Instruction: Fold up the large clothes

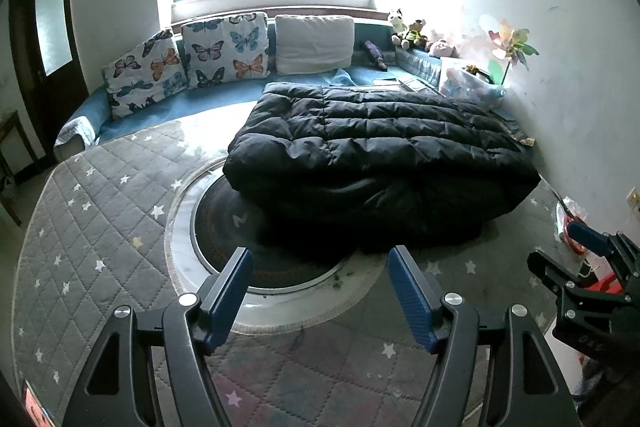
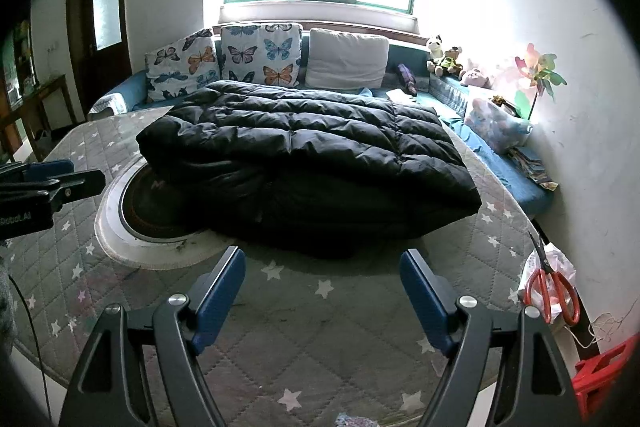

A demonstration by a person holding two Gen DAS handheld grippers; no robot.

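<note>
Black quilted nylon fills the middle of my view: 1 down jacket [image 1: 372, 151] lies folded over on itself on the grey star-quilted table cover [image 1: 92, 211], its near edge draped across the round glass turntable [image 1: 224, 227] set into the tabletop. My left gripper [image 1: 320, 291] hangs just short of that near edge with both blue pads spread wide and nothing between them; my right gripper [image 2: 322, 291] stands the same way, parted and empty, near the jacket's front right corner.

As I judge it, the fold looks well along, and the bundle now needs 1 more fold or a squaring-up. To do that well I would bring both grippers in low, take the near hem at 2 points well apart, pinch through all the layers of slippery shell, and lift evenly so the padding does not slump to 1 side or slide off the glass.

Counted from the right wrist view: 3 cushions against the sofa back, 2 butterfly cushions [image 2: 224, 63] and 1 plain white cushion [image 2: 348, 59]; 1 pair of red-handled scissors [image 2: 552, 291] at the table's right edge; 1 paper pinwheel [image 2: 538, 71]; several soft toys [image 2: 444, 59] on the ledge, too small to count surely.
</note>
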